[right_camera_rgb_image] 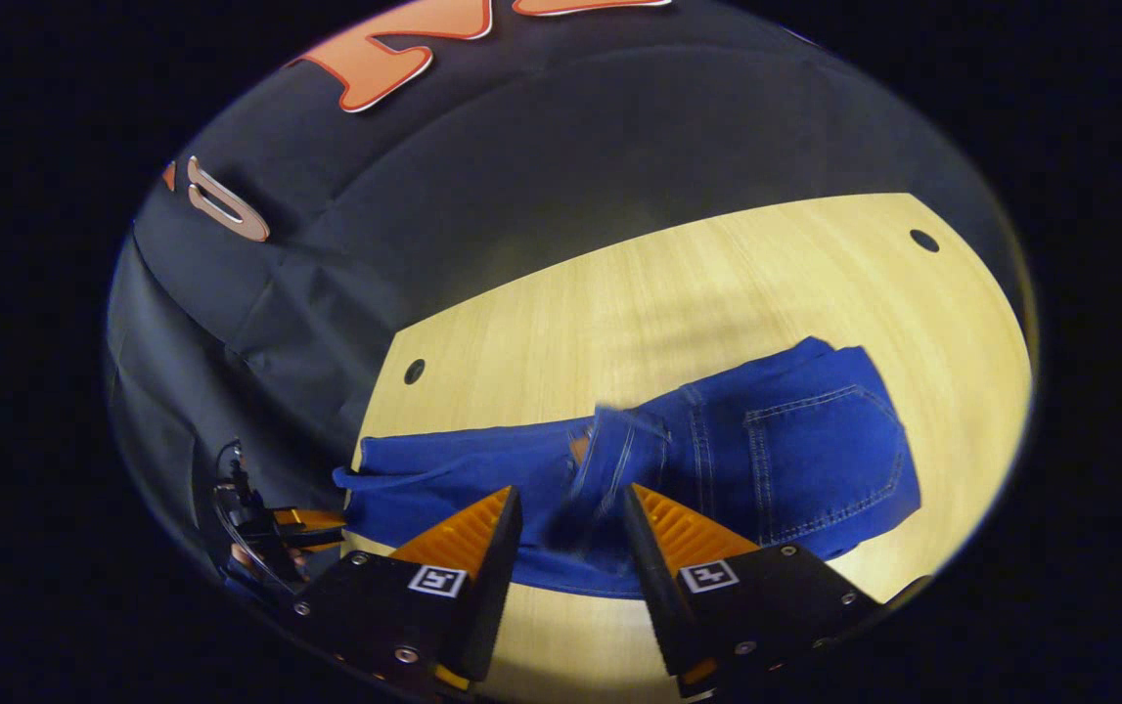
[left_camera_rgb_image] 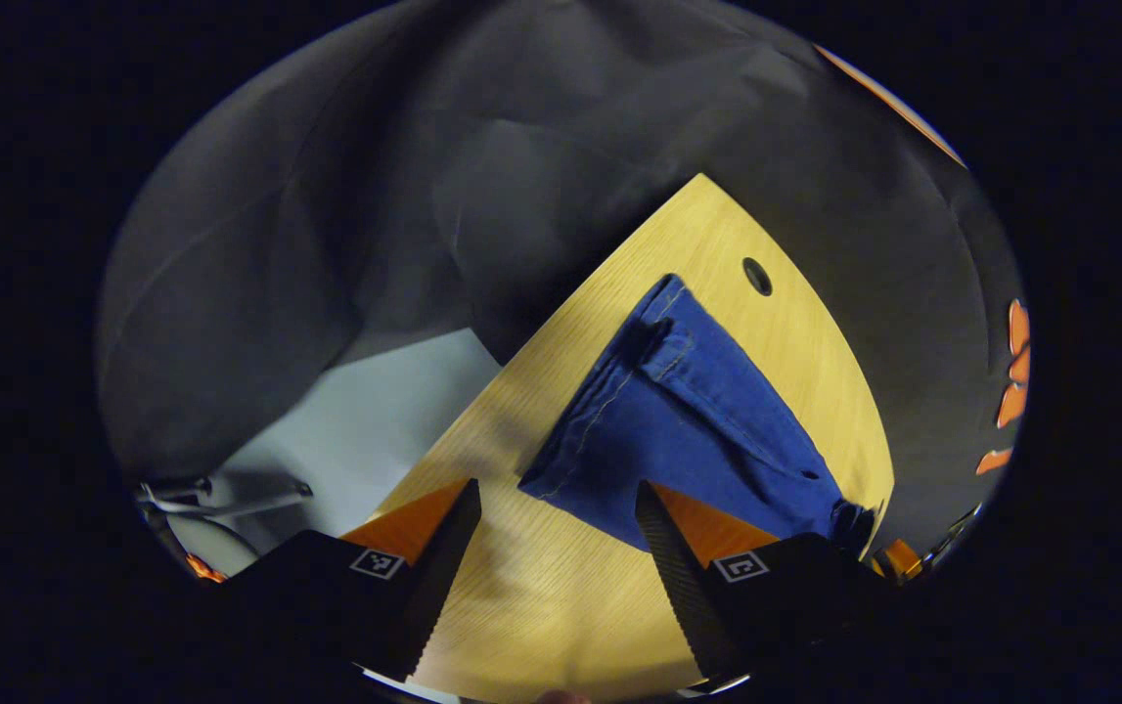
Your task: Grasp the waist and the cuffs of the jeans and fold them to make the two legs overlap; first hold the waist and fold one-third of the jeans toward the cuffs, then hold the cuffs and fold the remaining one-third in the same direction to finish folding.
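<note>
The blue jeans (right_camera_rgb_image: 795, 450) lie flat on the wooden table (right_camera_rgb_image: 678, 284), back pocket up, waist end to the right and legs running left. A raised, blurred fold of denim (right_camera_rgb_image: 590, 469) stands between the fingers of my right gripper (right_camera_rgb_image: 570, 495), which are apart and not pressing on it. In the left gripper view the cuff end of the jeans (left_camera_rgb_image: 688, 411) lies across the table (left_camera_rgb_image: 541, 606). My left gripper (left_camera_rgb_image: 556, 489) is open just short of its near corner, holding nothing. That gripper (right_camera_rgb_image: 262, 533) also appears at the table's left end in the right gripper view.
The table has round cable holes (right_camera_rgb_image: 414, 371) (right_camera_rgb_image: 924, 240) (left_camera_rgb_image: 757, 276) near its edges. Black cloth walls (left_camera_rgb_image: 482, 147) close in behind it. A pale floor (left_camera_rgb_image: 375, 420) with a metal stand and cables (left_camera_rgb_image: 218, 489) lies beyond the table edge.
</note>
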A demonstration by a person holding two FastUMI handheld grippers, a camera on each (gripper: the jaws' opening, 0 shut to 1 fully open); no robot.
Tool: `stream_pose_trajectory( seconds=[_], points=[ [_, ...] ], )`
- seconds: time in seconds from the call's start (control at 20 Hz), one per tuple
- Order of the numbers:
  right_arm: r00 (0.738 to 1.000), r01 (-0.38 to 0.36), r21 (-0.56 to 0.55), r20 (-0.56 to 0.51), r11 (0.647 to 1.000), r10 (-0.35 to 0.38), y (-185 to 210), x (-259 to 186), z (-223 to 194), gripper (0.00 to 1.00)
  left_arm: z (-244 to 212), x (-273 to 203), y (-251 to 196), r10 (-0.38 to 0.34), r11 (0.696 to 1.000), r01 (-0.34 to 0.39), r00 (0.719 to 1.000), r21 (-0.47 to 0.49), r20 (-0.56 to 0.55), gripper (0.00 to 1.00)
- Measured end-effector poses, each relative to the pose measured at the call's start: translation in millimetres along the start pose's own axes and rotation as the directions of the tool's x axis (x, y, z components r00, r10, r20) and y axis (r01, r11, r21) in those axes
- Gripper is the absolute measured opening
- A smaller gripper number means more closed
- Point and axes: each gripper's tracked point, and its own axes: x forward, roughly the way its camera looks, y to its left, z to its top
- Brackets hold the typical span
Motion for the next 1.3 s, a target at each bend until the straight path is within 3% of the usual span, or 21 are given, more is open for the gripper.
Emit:
stream_pose_trajectory(
  seconds=[0.1, 0.15, 0.6, 0.7, 0.75, 0.8, 0.95, 1.0, 1.05, 1.1, 1.15, 1.3],
  points=[
    [1.0, 0.012, 0.006, -0.002, 1.0, -0.012, 1.4, 1.9, -3.2, 0.75, 13.8, -2.1, -7.0, -0.051, 0.998, 0.052, 0.998, -0.019, 0.048, 0.96],
    [1.0, 0.021, 0.002, -0.001, 1.0, -0.021, 0.2, 1.7, -4.4, 0.8, 7.3, 5.6, -16.6, -0.054, 0.998, 0.055, 0.999, -0.042, 0.005, 0.97],
    [0.996, 0.053, -0.004, 0.072, 0.999, -0.053, -6.8, -29.3, 10.1, 0.82, 43.1, 29.4, -62.3, -0.164, 0.982, 0.17, 0.984, -0.084, 0.069, 0.96],
    [0.994, 0.064, 0.009, 0.086, 0.998, -0.065, -13.1, -38.9, 12.0, 0.82, 44.0, 37.6, -66.8, -0.168, 0.982, 0.173, 0.983, -0.072, 0.076, 0.85],
    [0.993, 0.069, 0.021, 0.094, 0.997, -0.07, -15.5, -43.1, 11.9, 0.82, 46.1, 40.4, -72.5, -0.19, 0.977, 0.197, 0.977, -0.076, 0.093, 0.75],
    [0.992, 0.073, 0.031, 0.098, 0.997, -0.076, -18.7, -47.4, 11.4, 0.82, 45.1, 41.0, -71.4, -0.201, 0.974, 0.209, 0.975, -0.087, 0.097, 0.74],
    [0.988, 0.104, 0.058, 0.107, 0.993, -0.11, -38.6, -61.5, 9.5, 0.82, 56.4, 47.6, -68.3, -0.234, 0.964, 0.248, 0.963, -0.094, 0.136, 0.33],
    [0.987, 0.107, 0.067, 0.11, 0.992, -0.114, -43.1, -66.4, 8.8, 0.82, 61.5, 39.7, -64.6, -0.241, 0.959, 0.26, 0.957, -0.114, 0.162, 0.32],
    [0.986, 0.114, 0.077, 0.113, 0.991, -0.122, -49.1, -71.4, 9.6, 0.82, 53.7, 46.9, -66.2, -0.245, 0.962, 0.26, 0.958, -0.085, 0.152, 0.17],
    [0.985, 0.117, 0.086, 0.12, 0.989, -0.127, -54.1, -76.0, 10.9, 0.82, 61.0, 39.6, -59.9, -0.208, 0.973, 0.223, 0.96, -0.064, 0.187, 0.17],
    [0.984, 0.115, 0.093, 0.128, 0.989, -0.126, -57.4, -80.0, 13.3, 0.82, 57.5, 37.4, -65.1, -0.219, 0.973, 0.229, 0.957, -0.034, 0.188, 0.1],
    [0.979, 0.114, 0.1, 0.156, 0.989, -0.128, -66.9, -90.9, 26.1, 0.82, 62.8, 10.1, -81.7, -0.226, 0.974, 0.216, 0.935, 0.065, 0.275, 0.1]
  ],
)
